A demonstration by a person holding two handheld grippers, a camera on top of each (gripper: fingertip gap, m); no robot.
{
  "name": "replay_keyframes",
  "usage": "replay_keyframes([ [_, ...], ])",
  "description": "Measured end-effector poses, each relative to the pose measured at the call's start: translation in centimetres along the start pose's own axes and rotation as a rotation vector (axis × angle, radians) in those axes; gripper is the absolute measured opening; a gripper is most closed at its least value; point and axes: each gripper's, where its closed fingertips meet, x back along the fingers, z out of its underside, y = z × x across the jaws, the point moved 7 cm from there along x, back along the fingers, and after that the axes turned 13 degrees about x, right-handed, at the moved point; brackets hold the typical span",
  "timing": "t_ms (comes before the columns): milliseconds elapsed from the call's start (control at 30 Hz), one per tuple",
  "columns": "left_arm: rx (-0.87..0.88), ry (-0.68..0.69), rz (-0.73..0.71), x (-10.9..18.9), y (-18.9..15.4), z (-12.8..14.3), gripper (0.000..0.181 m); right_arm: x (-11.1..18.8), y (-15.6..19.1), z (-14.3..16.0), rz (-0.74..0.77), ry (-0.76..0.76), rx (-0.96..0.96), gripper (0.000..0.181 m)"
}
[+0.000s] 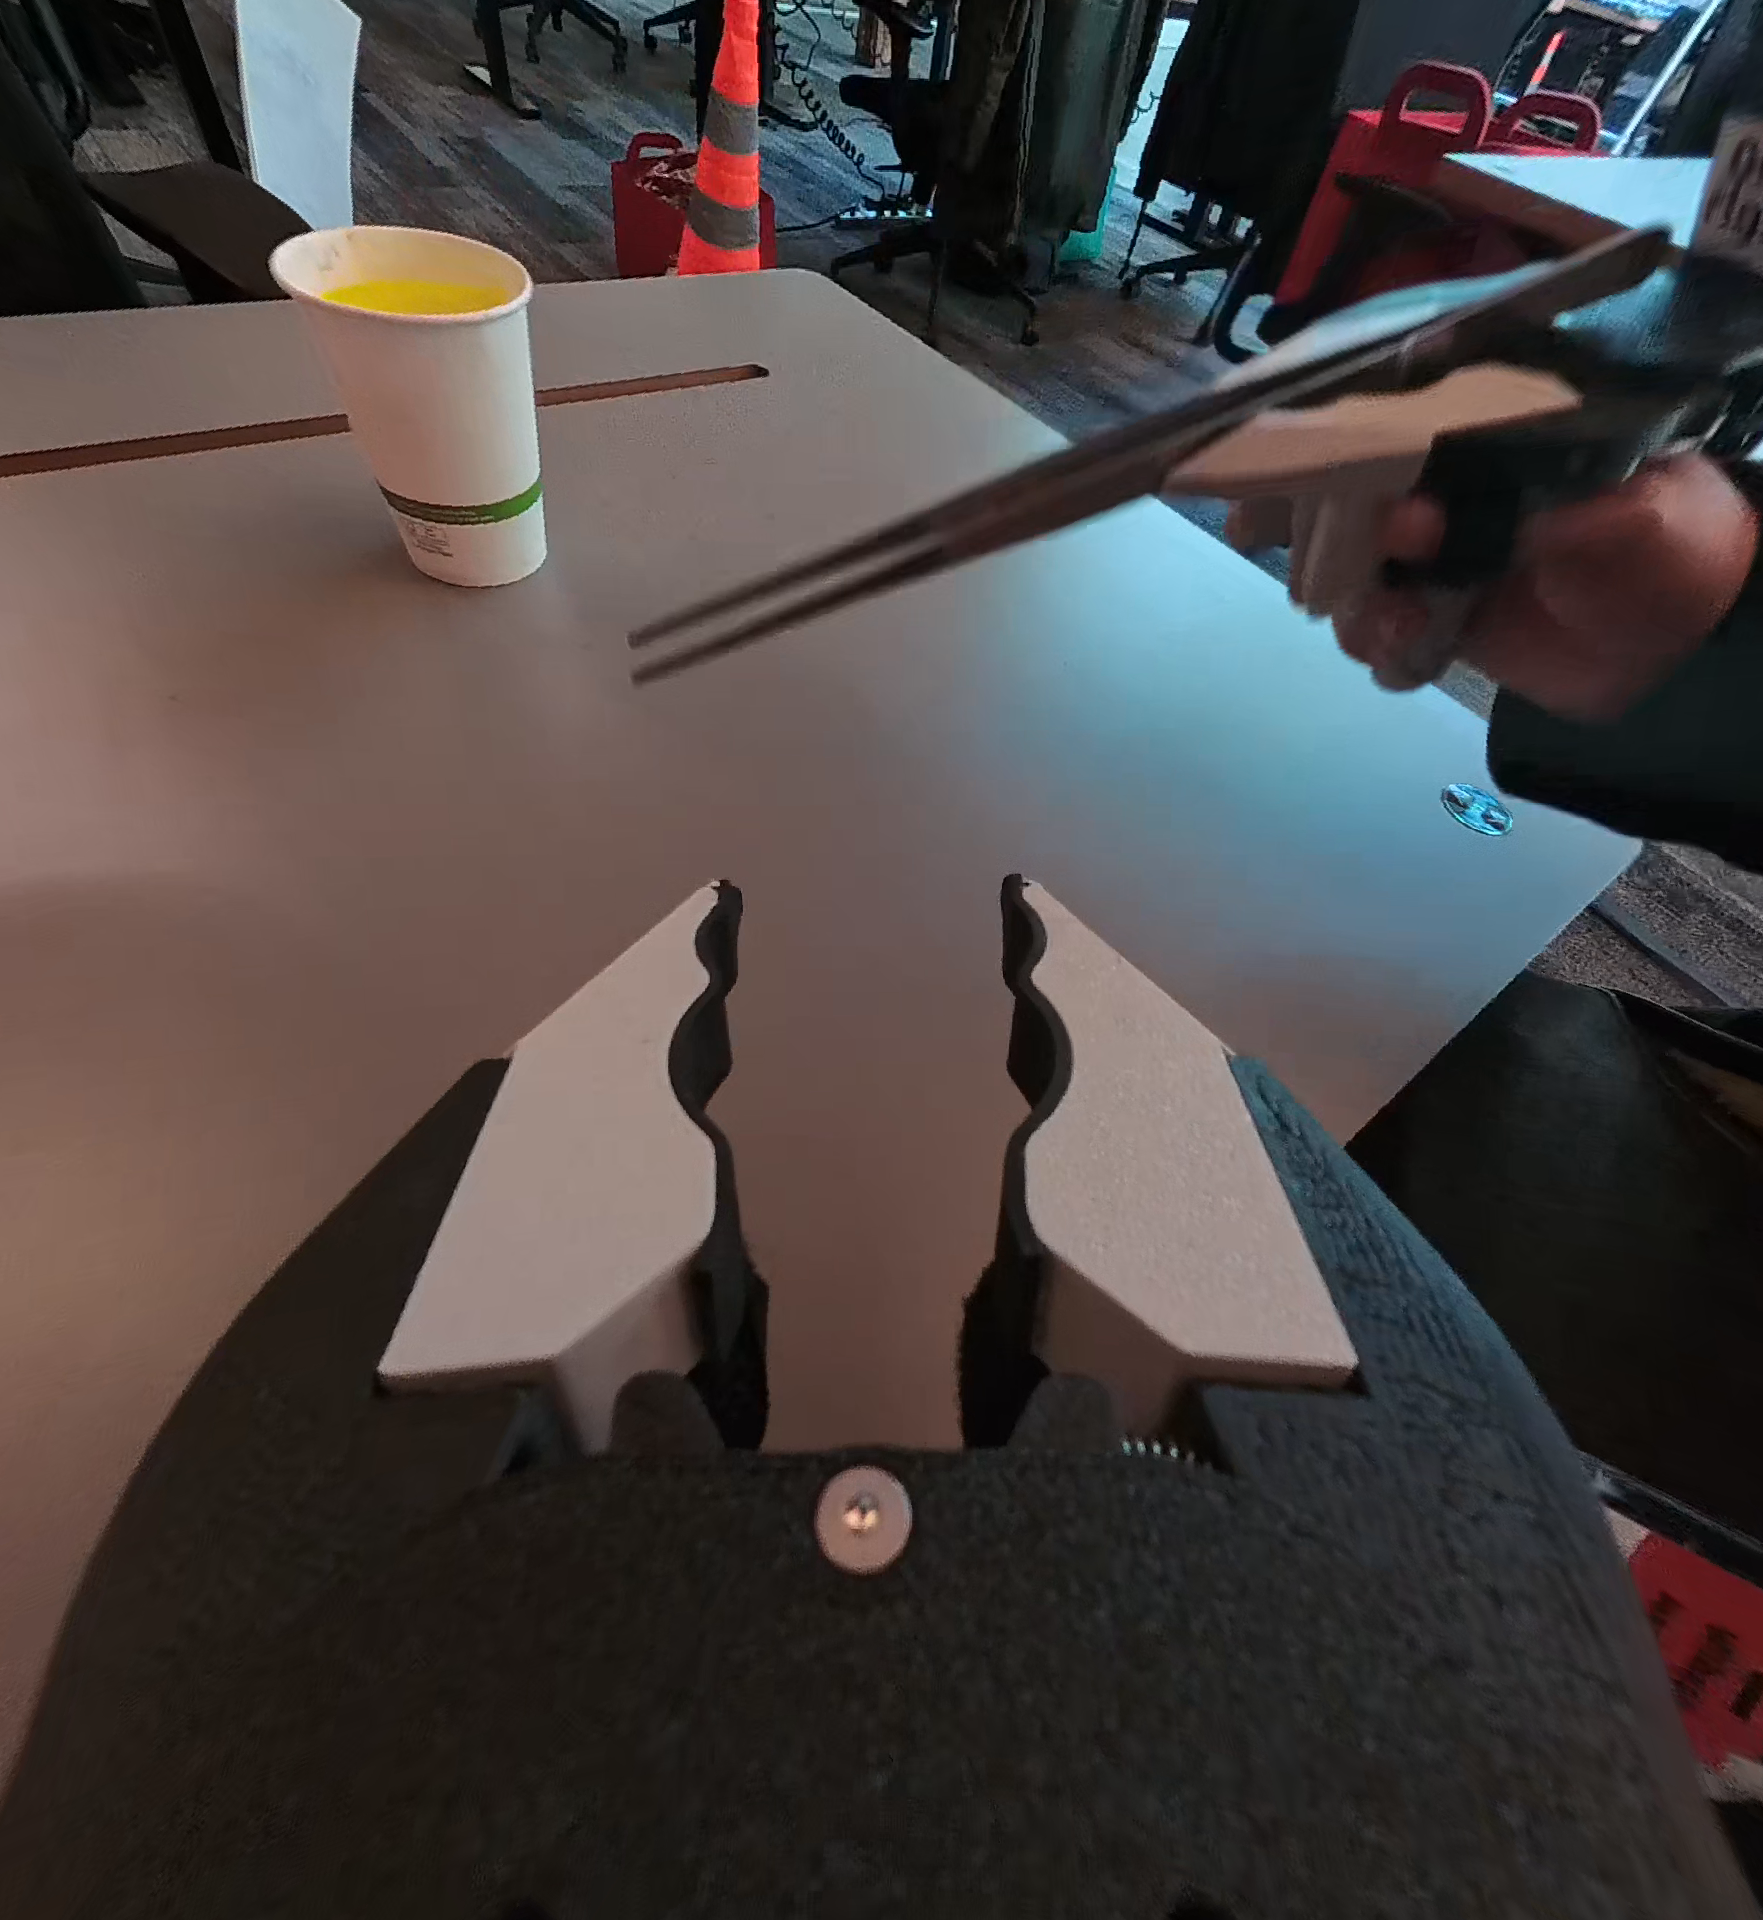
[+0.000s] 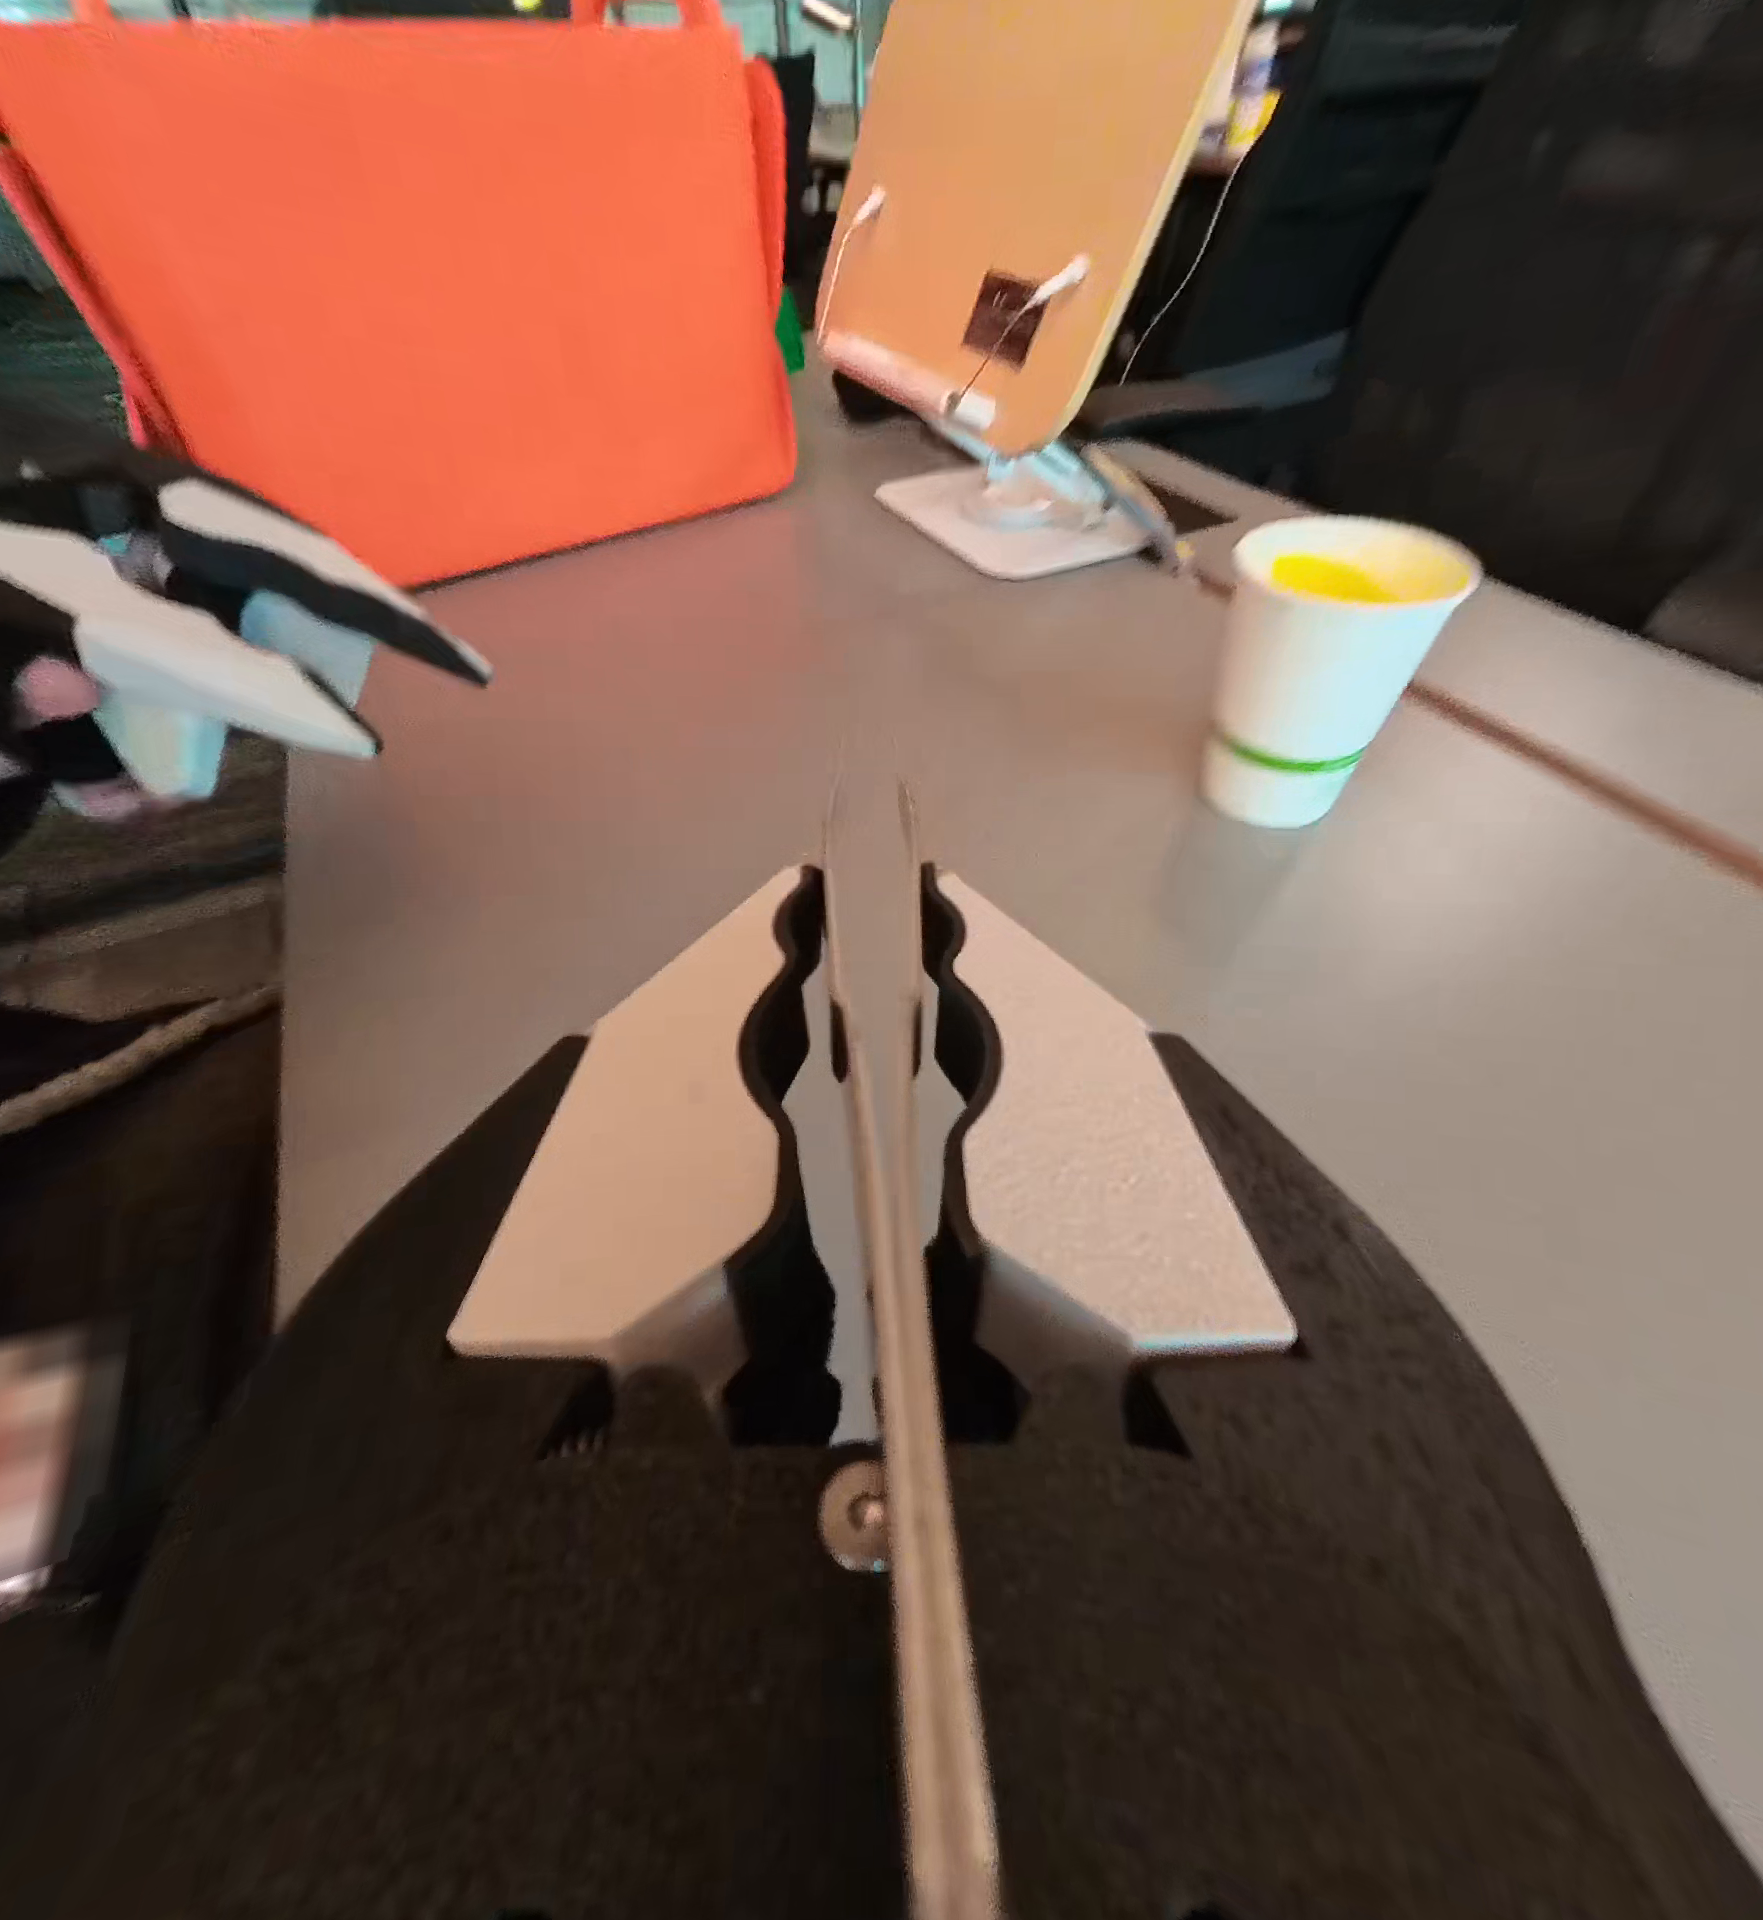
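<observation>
My left gripper (image 1: 869, 888) is open and empty, held just above the grey table (image 1: 233, 727). My right gripper (image 2: 872, 878) is shut on long metal tweezers (image 2: 898, 1351) that run forward between its fingers. In the left wrist view the right gripper (image 1: 1220, 457) comes in from the right, held by a hand, and the tweezers (image 1: 908, 540) point down-left with their tips just apart above the table. A white paper cup (image 1: 441, 416) with yellow contents stands upright at the far left, and it also shows in the right wrist view (image 2: 1313, 686). The left gripper (image 2: 430, 712) shows at the left there.
An orange bag (image 2: 389, 281) and a wooden board on a white stand (image 2: 1022, 208) stand at the table's far end. A long slot (image 1: 648, 387) runs across the table behind the cup. An orange traffic cone (image 1: 726, 156), red bags and office chairs stand on the floor beyond. Tip to tip, the grippers are about 15 centimetres apart.
</observation>
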Motion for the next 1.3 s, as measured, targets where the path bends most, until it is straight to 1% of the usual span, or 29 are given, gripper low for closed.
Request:
replay_keyframes([
  [33,-0.003,0.004,0.014,-0.1,-0.2,0.0,0.051,-0.2,0.7,0.5,-0.02,0.025,-0.003,0.017],
  [67,-0.004,0.008,0.057,-0.2,-0.7,0.1,0.051,-0.6,1.3,0.7,-0.04,0.048,0.01,0.017],
  [100,0.011,0.005,0.137,-0.3,-1.5,0.1,0.051,-0.9,1.8,0.5,-0.054,0.05,0.03,0.017],
  [167,0.025,-0.002,0.245,-0.7,-2.7,0.1,0.051,-1.6,2.8,-0.1,-0.091,0.018,0.048,0.017],
  [200,-0.015,0.0,0.31,-1.0,-3.5,-0.2,0.051,-1.9,3.5,-0.5,-0.138,0.0,0.05,0.017],
  [233,-0.078,0.029,0.355,-1.4,-4.1,-0.5,0.051,-2.1,4.3,-0.7,-0.2,-0.012,0.055,0.017],
  [300,-0.232,0.128,0.345,-2.2,-4.6,-1.7,0.053,-2.4,5.8,-0.8,-0.294,-0.015,0.078,0.017],
  [367,-0.329,0.182,0.4,-2.4,-5.6,-2.9,0.054,-2.6,6.7,-0.8,-0.327,-0.007,0.108,0.017],
  [467,-0.493,0.361,0.41,-3.4,-5.6,-3.3,0.054,-2.5,7.3,-1.2,-0.35,-0.023,0.144,0.017],
  [533,-0.528,0.456,0.451,-4.2,-5.9,-3.1,0.054,-2.4,7.3,-1.4,-0.336,-0.03,0.15,0.017],
  [600,-0.583,0.517,0.431,-5.3,-5.9,-3.1,0.053,-2.2,7.3,-1.4,-0.344,-0.026,0.158,0.017],
  [633,-0.618,0.537,0.42,-5.8,-5.9,-3.2,0.047,-2.2,7.3,-1.4,-0.343,-0.019,0.169,0.017],
  [667,-0.647,0.564,0.432,-6.0,-6.0,-3.1,0.027,-2.2,7.2,-1.2,-0.342,-0.008,0.182,0.017],
  [700,-0.666,0.588,0.437,-6.2,-6.1,-3.2,0.019,-2.2,7.3,-1.0,-0.35,0.001,0.198,0.016],
  [767,-0.685,0.643,0.424,-6.6,-6.2,-3.0,0.018,-2.3,7.2,-0.6,-0.35,0.006,0.21,0.016],
  [833,-0.695,0.675,0.384,-7.1,-5.7,-2.9,0.015,-2.4,6.6,-0.2,-0.33,0.012,0.196,0.016],
  [933,-0.713,0.706,0.309,-7.6,-3.8,-2.7,0.013,-2.0,4.8,0.1,-0.265,0.013,0.139,0.024],
  [1000,-0.692,0.698,0.283,-7.8,-2.3,-2.9,0.012,-1.7,3.1,0.5,-0.194,0.023,0.093,0.031],
  [1100,-0.648,0.742,0.244,-8.6,0.2,-3.4,0.011,-0.6,-0.1,1.4,-0.03,0.061,0.069,0.037],
  [1200,-0.685,0.774,0.195,-10.3,2.5,-4.0,0.011,0.6,-3.1,2.6,0.118,0.092,0.024,0.046],
  [1267,-0.696,0.786,0.172,-12.1,4.0,-4.5,0.011,1.2,-4.7,3.2,0.18,0.104,-0.037,0.057],
  [1300,-0.691,0.791,0.167,-13.2,4.7,-4.6,0.011,1.5,-5.2,3.4,0.201,0.103,-0.061,0.057],
])
